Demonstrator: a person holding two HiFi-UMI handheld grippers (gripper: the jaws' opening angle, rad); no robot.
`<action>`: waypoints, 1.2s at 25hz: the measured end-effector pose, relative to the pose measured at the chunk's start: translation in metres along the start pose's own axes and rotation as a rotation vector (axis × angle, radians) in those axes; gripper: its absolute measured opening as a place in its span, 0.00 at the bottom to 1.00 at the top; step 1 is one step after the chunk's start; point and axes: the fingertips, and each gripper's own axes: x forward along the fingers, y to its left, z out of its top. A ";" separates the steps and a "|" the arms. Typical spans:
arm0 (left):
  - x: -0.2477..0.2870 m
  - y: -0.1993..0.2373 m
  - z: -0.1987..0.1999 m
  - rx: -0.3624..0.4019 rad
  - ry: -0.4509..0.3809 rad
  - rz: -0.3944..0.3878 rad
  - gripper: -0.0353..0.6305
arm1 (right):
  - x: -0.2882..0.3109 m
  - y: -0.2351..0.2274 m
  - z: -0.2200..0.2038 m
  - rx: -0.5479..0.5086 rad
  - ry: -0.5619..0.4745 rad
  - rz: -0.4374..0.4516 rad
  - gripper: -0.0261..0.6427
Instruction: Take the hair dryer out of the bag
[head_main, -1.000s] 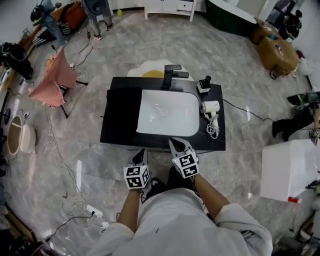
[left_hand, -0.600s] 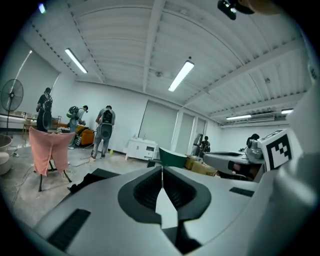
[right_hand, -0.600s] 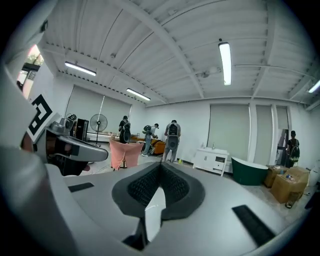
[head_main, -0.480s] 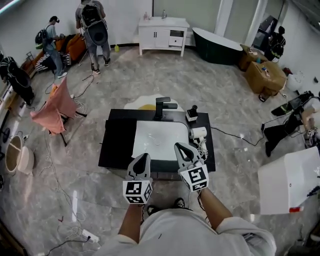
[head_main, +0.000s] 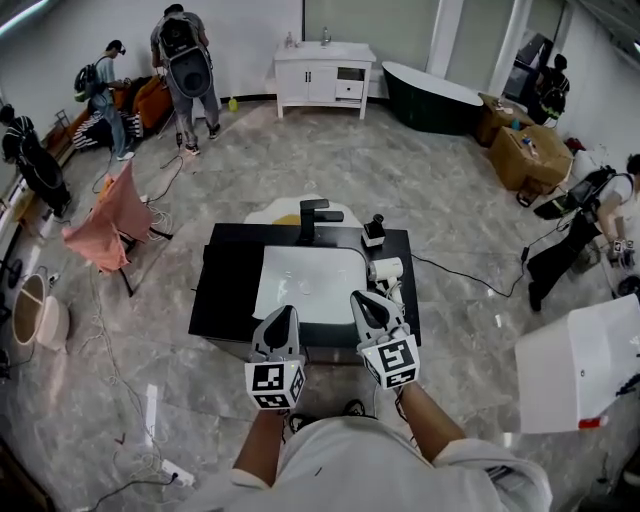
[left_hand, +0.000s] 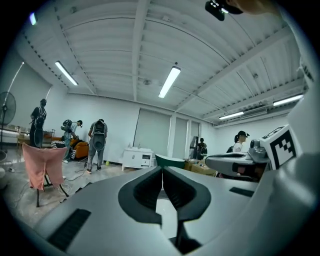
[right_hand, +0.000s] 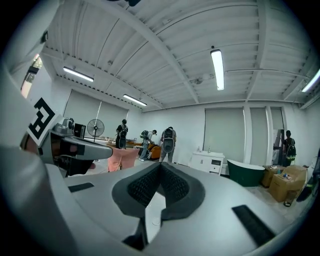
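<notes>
Plainly, the left tongs (head_main: 284, 314) are closed, their dark pads meeting along a thin line with nothing between them. The right tongs (head_main: 362, 298) are pressed together in the same way and hold nothing. Both hang side by side over the near edge of the black counter (head_main: 225, 300), touching nothing on it and pointing out across the room. The white hair dryer (head_main: 387, 268) lies on the counter just right of the white sink basin (head_main: 310, 285), with its cord (head_main: 397, 292) bunched beside it toward the near edge. A black faucet (head_main: 314, 212) stands behind the basin. A small black-topped item (head_main: 373, 233) sits near the dryer at the back.
</notes>
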 end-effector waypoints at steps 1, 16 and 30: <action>0.000 -0.002 -0.001 0.007 0.004 0.004 0.09 | -0.001 0.000 -0.001 -0.003 0.002 0.003 0.03; -0.007 -0.001 -0.006 0.012 0.016 0.039 0.09 | -0.006 -0.004 -0.010 0.019 0.000 0.013 0.03; -0.015 -0.005 0.001 0.018 0.003 0.055 0.09 | -0.015 -0.006 -0.009 0.043 0.001 0.013 0.03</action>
